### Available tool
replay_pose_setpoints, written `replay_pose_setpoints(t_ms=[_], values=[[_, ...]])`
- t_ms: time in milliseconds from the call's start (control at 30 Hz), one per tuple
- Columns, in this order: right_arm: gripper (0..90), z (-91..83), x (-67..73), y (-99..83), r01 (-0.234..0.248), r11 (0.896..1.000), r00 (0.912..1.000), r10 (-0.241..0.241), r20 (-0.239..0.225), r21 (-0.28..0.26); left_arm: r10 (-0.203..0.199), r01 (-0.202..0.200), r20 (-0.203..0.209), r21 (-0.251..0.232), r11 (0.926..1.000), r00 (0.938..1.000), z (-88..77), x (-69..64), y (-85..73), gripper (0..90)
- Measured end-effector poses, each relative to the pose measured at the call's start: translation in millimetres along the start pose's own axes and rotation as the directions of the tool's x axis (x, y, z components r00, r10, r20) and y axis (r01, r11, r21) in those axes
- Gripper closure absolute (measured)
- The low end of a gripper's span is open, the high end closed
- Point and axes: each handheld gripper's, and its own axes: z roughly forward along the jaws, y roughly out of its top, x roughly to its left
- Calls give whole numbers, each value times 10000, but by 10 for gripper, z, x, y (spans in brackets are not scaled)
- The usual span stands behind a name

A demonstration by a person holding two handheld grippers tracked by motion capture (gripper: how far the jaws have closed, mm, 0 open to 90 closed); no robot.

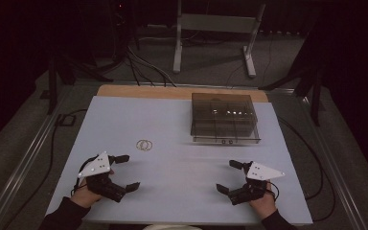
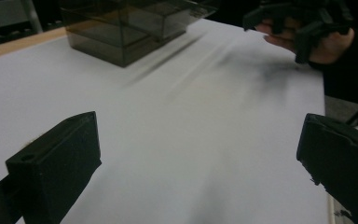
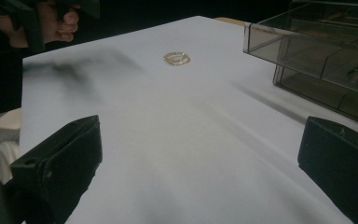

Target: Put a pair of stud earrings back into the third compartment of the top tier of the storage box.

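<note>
High view: a table (image 1: 124, 120) under a pale sheet, with a bare wooden strip (image 1: 143, 91) along its far edge. It stands on grey floor (image 1: 211, 57) in a dark room. Black cables (image 1: 143, 67) and a light metal stand (image 1: 215, 28) lie beyond the far edge. A smoky clear compartment box (image 1: 224, 117) sits toward the far right corner. Two thin rings (image 1: 144, 144), touching or overlapping, lie left of centre, well apart from the box. The left gripper (image 1: 124, 171), near the front left corner, has its jaws spread wide and empty. The right gripper (image 1: 229, 176), near the front right corner, is likewise wide apart, holding nothing.
</note>
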Motion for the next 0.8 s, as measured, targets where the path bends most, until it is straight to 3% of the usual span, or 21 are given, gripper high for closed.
replay_pose_setpoints(t_ms=[367, 800], values=[[0, -2, 0, 2, -49, 10000, 10000, 49, -22, 1, -100, 94, -418, -149, 9998, 9991, 95, 135, 146, 5], [0, -17, -7, 5, -43, 9999, 10000, 44, 10, -143, -636, 618, -893, -235, 9978, 9940, 254, 323, 243, 5]])
